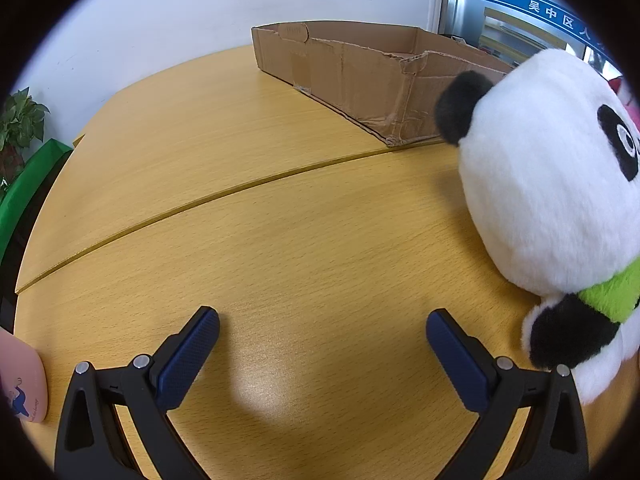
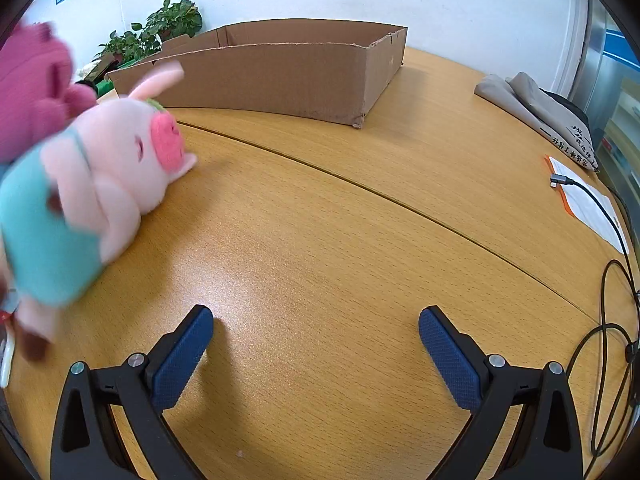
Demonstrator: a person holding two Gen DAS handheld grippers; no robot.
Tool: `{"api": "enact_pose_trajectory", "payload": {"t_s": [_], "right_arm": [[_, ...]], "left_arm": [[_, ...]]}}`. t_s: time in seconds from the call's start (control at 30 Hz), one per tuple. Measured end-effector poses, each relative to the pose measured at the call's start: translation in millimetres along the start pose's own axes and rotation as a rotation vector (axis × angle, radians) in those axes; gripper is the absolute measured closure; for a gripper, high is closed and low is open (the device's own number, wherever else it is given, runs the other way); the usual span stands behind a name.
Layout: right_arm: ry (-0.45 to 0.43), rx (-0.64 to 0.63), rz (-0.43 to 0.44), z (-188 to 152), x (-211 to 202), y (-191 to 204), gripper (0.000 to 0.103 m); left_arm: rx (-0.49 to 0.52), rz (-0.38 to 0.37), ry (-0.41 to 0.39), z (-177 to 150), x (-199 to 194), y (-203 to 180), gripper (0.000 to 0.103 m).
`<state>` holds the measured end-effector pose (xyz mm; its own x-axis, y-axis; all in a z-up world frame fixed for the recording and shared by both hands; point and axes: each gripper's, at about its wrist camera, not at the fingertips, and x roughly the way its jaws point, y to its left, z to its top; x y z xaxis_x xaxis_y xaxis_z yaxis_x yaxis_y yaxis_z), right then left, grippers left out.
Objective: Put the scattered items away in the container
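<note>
1. Cardboard box (image 1: pixel 344 80) sits at the far side of my desk (image 1: pixel 248 240), open-topped, its near wall torn and creased; in the right wrist view the same box (image 2: pixel 280 76) lies beyond the seam in the wooden top.
2. My left gripper (image 1: pixel 322 344) hovers low over bare wood, its blue-padded fingers spread wide with nothing between them.
3. A panda plush (image 1: pixel 552 184) with a green scarf stands just to the right of that gripper, near the box's corner.
4. A pink item (image 1: pixel 24 384) with a small blue print lies at the left edge of the left wrist view.
5. My right gripper (image 2: pixel 316 340) is likewise spread wide and empty above the desk.
6. To its left lies a pink pig plush (image 2: pixel 104 184) in a teal outfit, blurred, with a magenta plush (image 2: pixel 32 88) behind it.
7. A folded grey cloth (image 2: pixel 536 108), papers (image 2: pixel 588 200) and a black cable (image 2: pixel 608 312) occupy the right side of the desk.
8. Potted plants (image 2: pixel 160 32) stand by the white wall behind the box.
</note>
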<state>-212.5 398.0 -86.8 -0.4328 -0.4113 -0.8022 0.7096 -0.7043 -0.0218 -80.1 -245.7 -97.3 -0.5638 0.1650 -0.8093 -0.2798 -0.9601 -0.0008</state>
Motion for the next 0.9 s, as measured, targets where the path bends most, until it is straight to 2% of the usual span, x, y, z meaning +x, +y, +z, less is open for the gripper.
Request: {"api": "enact_pose_trajectory", "payload": {"t_s": [0.9], "right_arm": [[0.001,0.018,-0.013,0.7,1.1,-0.2,0.0]], "left_arm": [[-0.018,0.014,0.0,-1.7,2.0,1.7,0.0]]}}
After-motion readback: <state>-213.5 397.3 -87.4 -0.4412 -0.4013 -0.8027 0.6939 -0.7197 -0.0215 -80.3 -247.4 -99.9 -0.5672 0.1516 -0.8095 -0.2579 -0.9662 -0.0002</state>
